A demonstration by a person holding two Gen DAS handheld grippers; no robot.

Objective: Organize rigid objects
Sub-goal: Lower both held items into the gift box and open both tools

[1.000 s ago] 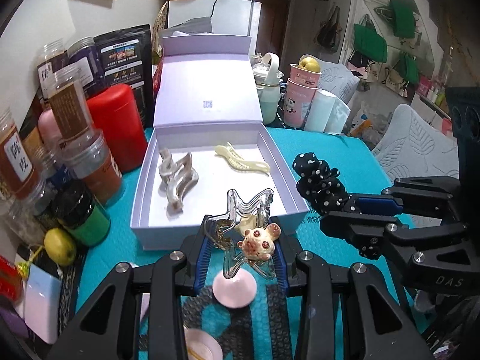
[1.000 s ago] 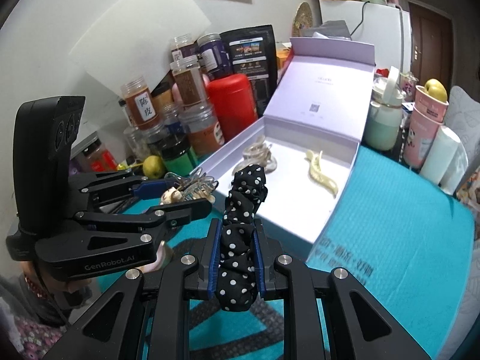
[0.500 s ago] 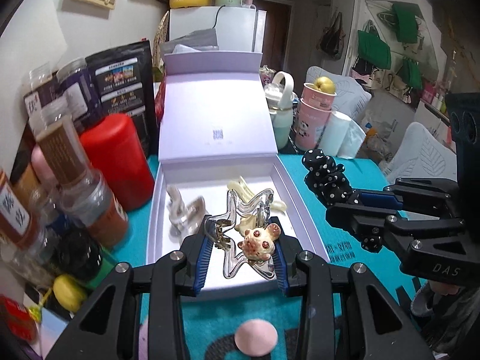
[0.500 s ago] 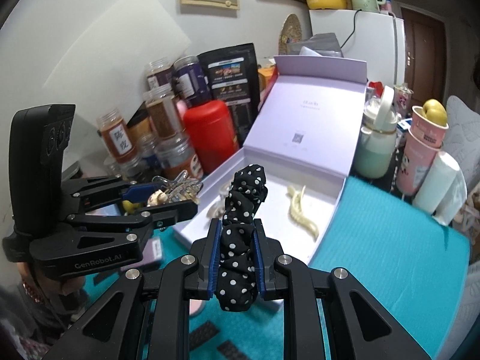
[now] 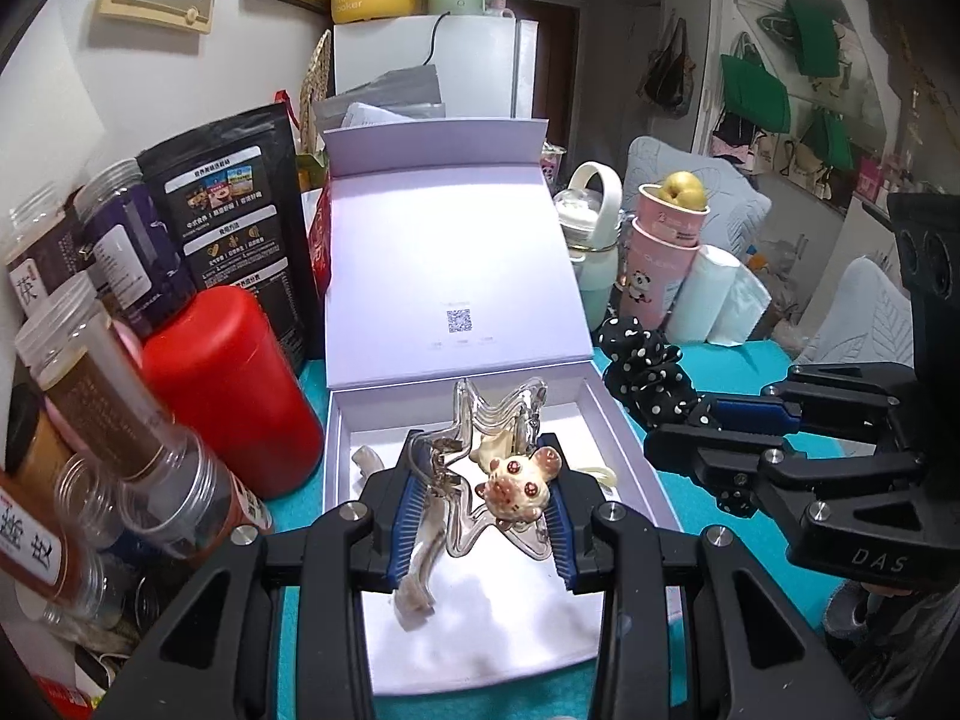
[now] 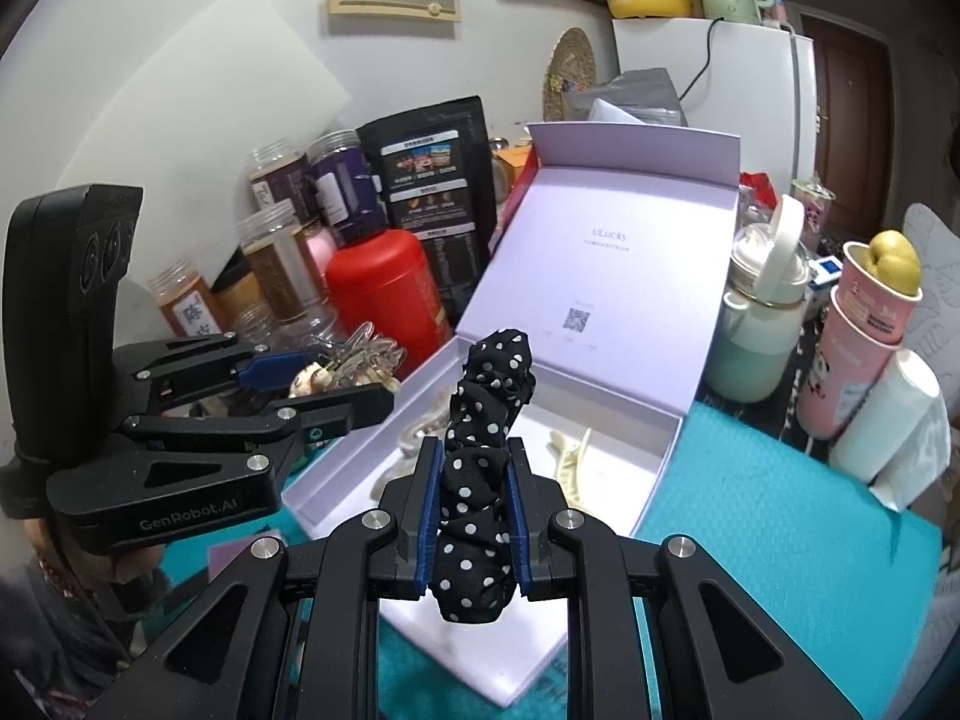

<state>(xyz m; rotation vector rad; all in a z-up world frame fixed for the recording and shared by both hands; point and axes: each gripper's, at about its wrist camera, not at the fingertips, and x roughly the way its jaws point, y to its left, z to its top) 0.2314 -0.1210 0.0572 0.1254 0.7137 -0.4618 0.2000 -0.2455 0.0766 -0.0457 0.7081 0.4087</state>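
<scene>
My left gripper (image 5: 483, 495) is shut on a clear star-shaped hair clip with a small mouse figure (image 5: 516, 483) and holds it above the open lilac box (image 5: 630, 462). A pearly grey claw clip (image 5: 417, 570) and a cream clip (image 6: 570, 459) lie in the box. My right gripper (image 6: 474, 510) is shut on a black polka-dot scrunchie (image 6: 486, 420), just right of the box in the left wrist view (image 5: 645, 369). The left gripper shows in the right wrist view (image 6: 360, 384) at the box's left edge.
A red canister (image 5: 231, 384), spice jars (image 5: 90, 372) and a black pouch (image 5: 234, 222) crowd the left of the box. A mint bottle (image 6: 759, 324), pink cups (image 6: 864, 336) and a paper roll (image 6: 888, 426) stand at the right on the teal cloth (image 6: 780, 540).
Both grippers have moved forward toward the box with their objects still held. The left gripper now hangs over the box's inside; the pink disc on the cloth has left the view.
</scene>
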